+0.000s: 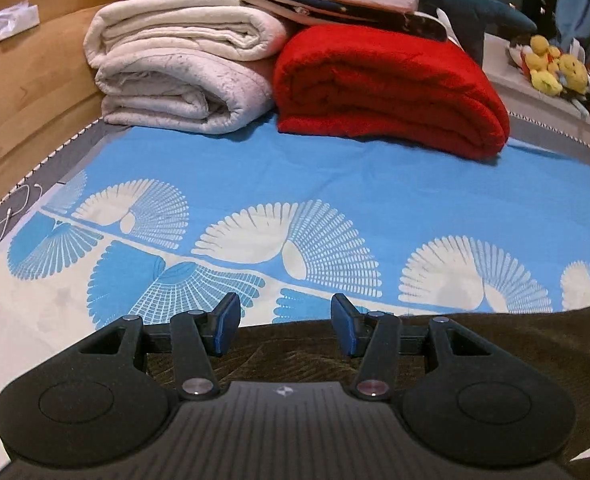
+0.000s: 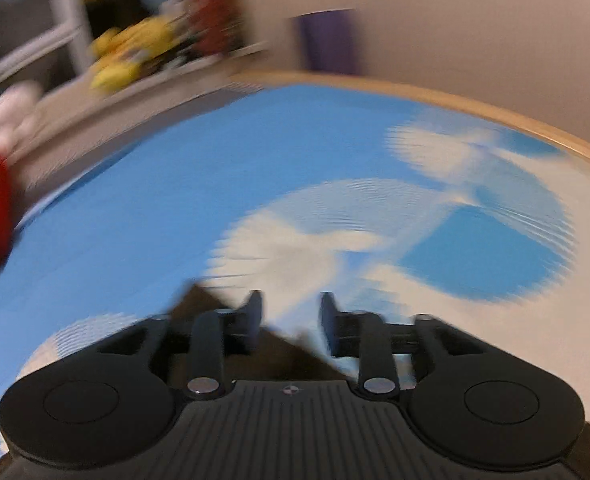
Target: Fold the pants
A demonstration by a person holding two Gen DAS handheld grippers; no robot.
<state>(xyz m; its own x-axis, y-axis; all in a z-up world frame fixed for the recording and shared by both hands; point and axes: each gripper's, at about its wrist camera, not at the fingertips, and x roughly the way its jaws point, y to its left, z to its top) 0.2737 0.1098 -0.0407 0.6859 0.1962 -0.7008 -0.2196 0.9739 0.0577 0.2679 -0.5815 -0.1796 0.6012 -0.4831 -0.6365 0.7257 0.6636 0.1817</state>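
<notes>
Dark brown pants [image 1: 495, 344] lie on the blue and white patterned bedsheet [image 1: 335, 184], at the near edge of the left wrist view. My left gripper [image 1: 285, 324] is open just above the pants' far edge, holding nothing. In the blurred right wrist view, my right gripper [image 2: 291, 322] is open over a pointed corner of the brown pants [image 2: 271, 348], which shows between and below the fingers. The blue sheet [image 2: 175, 200] fills that view beyond.
Folded cream quilts [image 1: 183, 76] and a folded red blanket [image 1: 391, 88] are stacked at the far side of the bed. A wooden bed frame [image 1: 27, 92] runs along the left. Yellow plush toys [image 1: 551, 68] sit at the far right. A white cord [image 1: 3, 220] lies at the left edge.
</notes>
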